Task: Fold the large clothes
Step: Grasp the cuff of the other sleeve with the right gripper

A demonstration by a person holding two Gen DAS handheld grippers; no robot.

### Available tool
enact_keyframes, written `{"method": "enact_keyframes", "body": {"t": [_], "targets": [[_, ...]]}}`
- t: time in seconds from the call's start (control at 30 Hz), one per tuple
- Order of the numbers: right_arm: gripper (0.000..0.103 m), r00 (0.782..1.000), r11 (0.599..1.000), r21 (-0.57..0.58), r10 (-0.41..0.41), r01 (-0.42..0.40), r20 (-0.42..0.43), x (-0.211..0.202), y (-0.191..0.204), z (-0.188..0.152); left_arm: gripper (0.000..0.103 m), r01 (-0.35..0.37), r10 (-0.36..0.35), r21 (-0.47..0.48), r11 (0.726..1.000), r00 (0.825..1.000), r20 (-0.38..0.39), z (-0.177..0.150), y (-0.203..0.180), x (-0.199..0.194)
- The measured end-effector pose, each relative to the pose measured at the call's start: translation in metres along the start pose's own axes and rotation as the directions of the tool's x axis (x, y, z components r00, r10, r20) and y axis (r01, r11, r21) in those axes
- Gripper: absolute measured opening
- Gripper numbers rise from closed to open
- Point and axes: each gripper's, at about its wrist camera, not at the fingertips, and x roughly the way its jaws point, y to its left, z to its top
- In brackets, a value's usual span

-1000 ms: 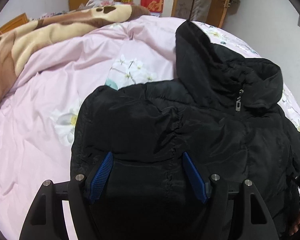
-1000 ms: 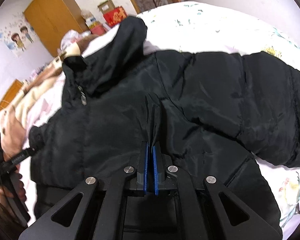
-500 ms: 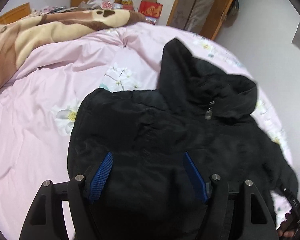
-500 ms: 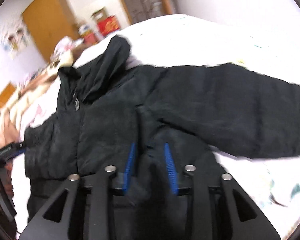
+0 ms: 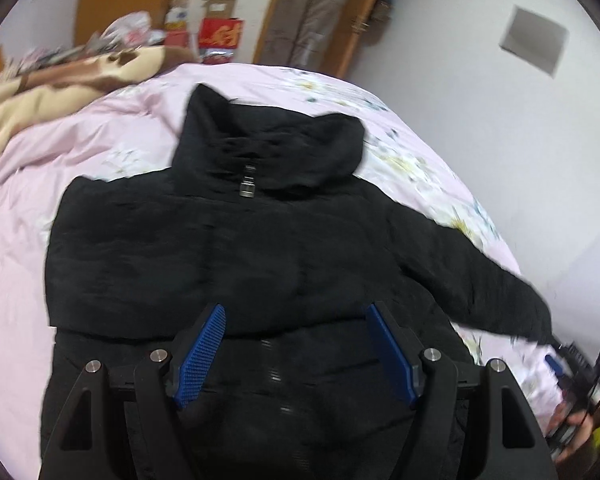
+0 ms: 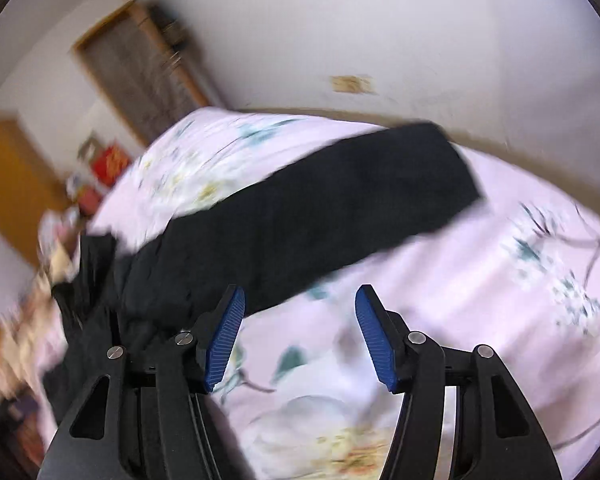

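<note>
The left gripper (image 5: 296,344) hangs wide open and empty above the black jacket (image 5: 228,248), which lies flat on the pink floral bedspread (image 5: 40,184). The right gripper (image 6: 300,332) has just been opening, with nothing between its blue pads, over bare bedspread beside the outstretched sleeve (image 6: 340,208). Gold characters on a red box (image 5: 220,34) are too blurred to read.

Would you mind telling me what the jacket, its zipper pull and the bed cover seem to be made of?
Jacket: probably padded synthetic shell, matte black; it looks puffy, with stitched quilting lines.
Zipper pull: likely metal, judging by its silvery-grey glint.
Bed cover: soft woven fabric, possibly cotton, matte pink with a printed floral pattern and gentle creases; blur leaves the weave unclear.
</note>
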Motion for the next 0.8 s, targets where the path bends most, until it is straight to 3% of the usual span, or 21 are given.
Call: {"method": "enact_keyframes", "body": {"t": [0.07, 0.2, 0.37, 0.73, 0.77, 0.8], "targets": [[0.058, 1.0, 0.998, 0.06, -0.027, 0.026, 0.015, 0.002, -0.025, 0.009, 0.073, 0.014, -0.013, 0.039, 0.999, 1.0, -0.027, -0.008, -0.022, 0.005], [0.058, 0.998, 0.997, 0.051, -0.054, 0.053, 0.016, 0.014, -0.04, 0.02, 0.073, 0.063, -0.059, 0.081, 0.995, 0.997, -0.05, -0.016, -0.055, 0.014], [0.058, 1.0, 0.993, 0.119, -0.001, 0.003, -0.02, 0.036, -0.057, 0.034, 0.073, 0.089, -0.082, 0.087, 0.992, 0.993, -0.083, -0.023, -0.08, 0.029], [0.058, 0.997, 0.979, 0.19, 0.079, -0.076, -0.007, 0.048, -0.057, 0.05, 0.073, 0.079, -0.069, 0.081, 0.994, 0.991, -0.115, -0.027, -0.081, 0.049], [0.053, 0.996, 0.978, 0.192, 0.09, -0.087, -0.008, 0.049, -0.057, 0.051, 0.073, 0.078, -0.069, 0.076, 0.994, 0.991, -0.115, -0.027, -0.079, 0.049], [0.039, 0.997, 0.979, 0.188, 0.082, -0.079, -0.012, 0.05, -0.055, 0.052, 0.073, 0.075, -0.067, 0.072, 0.995, 0.991, -0.116, -0.027, -0.077, 0.05]]}}
